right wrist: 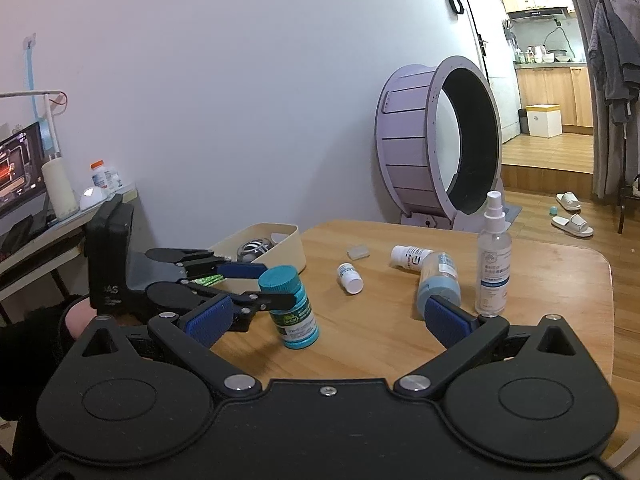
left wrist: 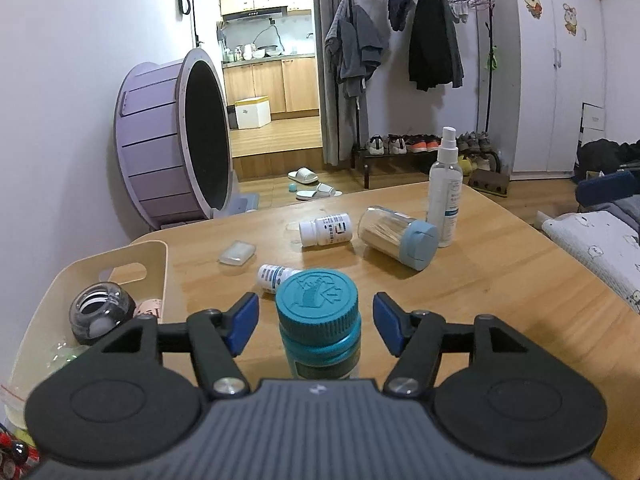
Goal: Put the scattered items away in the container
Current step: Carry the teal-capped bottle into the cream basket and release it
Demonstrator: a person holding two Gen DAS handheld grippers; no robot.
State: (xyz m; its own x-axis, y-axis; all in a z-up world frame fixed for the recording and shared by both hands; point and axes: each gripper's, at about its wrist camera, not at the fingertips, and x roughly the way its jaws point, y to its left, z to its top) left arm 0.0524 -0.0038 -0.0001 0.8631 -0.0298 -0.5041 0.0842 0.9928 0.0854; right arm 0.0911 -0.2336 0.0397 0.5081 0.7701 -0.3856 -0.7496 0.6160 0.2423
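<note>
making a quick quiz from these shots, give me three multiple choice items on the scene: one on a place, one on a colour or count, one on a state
1. Where does the teal-capped bottle stand?
A. inside the cream bin
B. on the table between the left gripper's fingers
C. on the floor

2. How many small white pill bottles lie on the table?
A. two
B. four
C. none

3. How is the clear spray bottle posed?
A. lying on its side
B. upside down
C. upright

Answers:
1 B: it stands on the wood with the left gripper around it, pads clear of its sides.
2 A: one pill bottle lies further back, another nearer.
3 C: its nozzle points up.
</note>
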